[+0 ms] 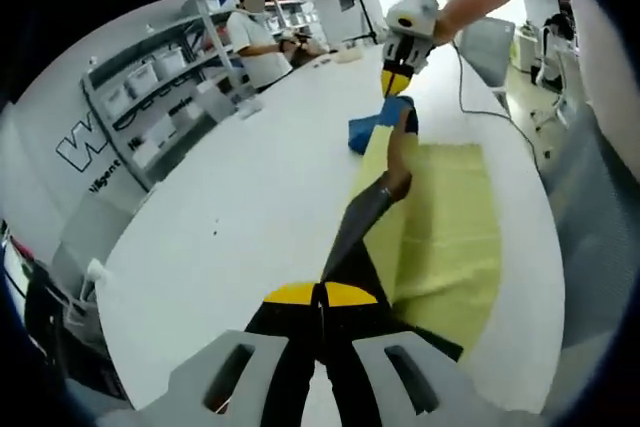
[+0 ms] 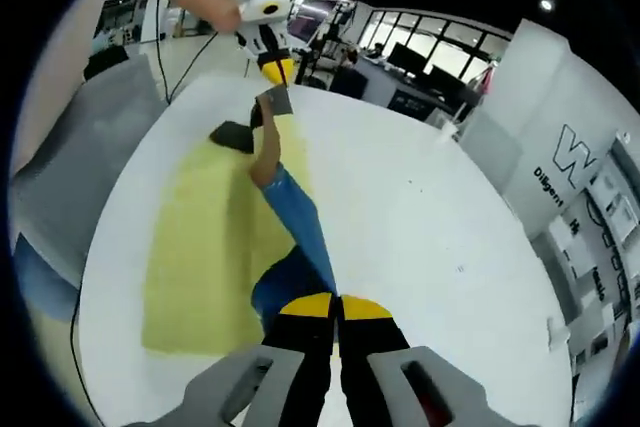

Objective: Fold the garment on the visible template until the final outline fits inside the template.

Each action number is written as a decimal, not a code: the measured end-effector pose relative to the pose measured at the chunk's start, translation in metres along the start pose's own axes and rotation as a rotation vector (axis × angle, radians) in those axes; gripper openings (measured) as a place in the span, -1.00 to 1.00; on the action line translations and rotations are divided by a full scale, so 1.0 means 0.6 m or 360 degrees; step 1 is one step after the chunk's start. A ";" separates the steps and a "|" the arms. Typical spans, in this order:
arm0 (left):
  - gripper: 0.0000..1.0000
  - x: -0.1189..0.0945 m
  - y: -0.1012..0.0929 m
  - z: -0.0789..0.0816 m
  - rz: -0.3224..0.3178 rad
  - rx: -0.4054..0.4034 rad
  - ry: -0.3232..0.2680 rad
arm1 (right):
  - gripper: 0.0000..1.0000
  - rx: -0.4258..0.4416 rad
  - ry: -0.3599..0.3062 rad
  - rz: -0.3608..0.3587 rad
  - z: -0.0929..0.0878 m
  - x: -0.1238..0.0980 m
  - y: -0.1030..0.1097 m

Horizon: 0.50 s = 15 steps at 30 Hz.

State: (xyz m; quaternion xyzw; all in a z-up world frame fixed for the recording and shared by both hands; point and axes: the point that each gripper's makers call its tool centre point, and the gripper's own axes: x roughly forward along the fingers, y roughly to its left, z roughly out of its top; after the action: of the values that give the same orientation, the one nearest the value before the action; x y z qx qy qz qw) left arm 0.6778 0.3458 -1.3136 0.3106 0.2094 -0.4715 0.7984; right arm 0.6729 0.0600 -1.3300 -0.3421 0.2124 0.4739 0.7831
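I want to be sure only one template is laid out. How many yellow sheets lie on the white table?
1. The single pale yellow rectangular sheet lies on the white table, under the stretched blue and grey garment held between both grippers.

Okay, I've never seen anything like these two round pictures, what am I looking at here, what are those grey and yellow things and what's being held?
No robot here: a person holds a two-jaw hand gripper in each hand, and a fisheye camera rides on each one. One picture looks along the left gripper, the other along the right gripper; each also catches the other gripper at the far end. On the white table lies a yellow sheet, the folding template. Stretched between the grippers above it is a garment, blue on one side and dark on the other. Both grippers are shut on it, one at each end, lifting it taut over the sheet. Shelves and another person stand in the background.
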 end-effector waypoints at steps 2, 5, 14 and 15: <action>-1.00 0.011 0.023 0.006 0.0020 -0.0010 -0.0005 | -1.00 0.0078 -0.0039 -0.0033 0.005 0.007 -0.027; -1.00 0.030 0.066 0.016 0.0056 -0.0059 -0.0020 | -1.00 0.0091 -0.0035 -0.0064 0.005 0.018 -0.062; -1.00 0.090 0.162 0.018 0.0095 -0.0128 0.0001 | -1.00 0.0153 -0.0037 -0.0122 0.001 0.065 -0.162; -1.00 0.097 0.169 0.018 0.0093 -0.0133 0.0003 | -1.00 0.0159 -0.0025 -0.0128 -0.003 0.073 -0.173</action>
State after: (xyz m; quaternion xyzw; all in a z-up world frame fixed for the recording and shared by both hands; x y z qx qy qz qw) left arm 0.7952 0.3391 -1.3120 0.2833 0.2205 -0.4385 0.8239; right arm 0.7853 0.0521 -1.3252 -0.3071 0.2157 0.4336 0.8192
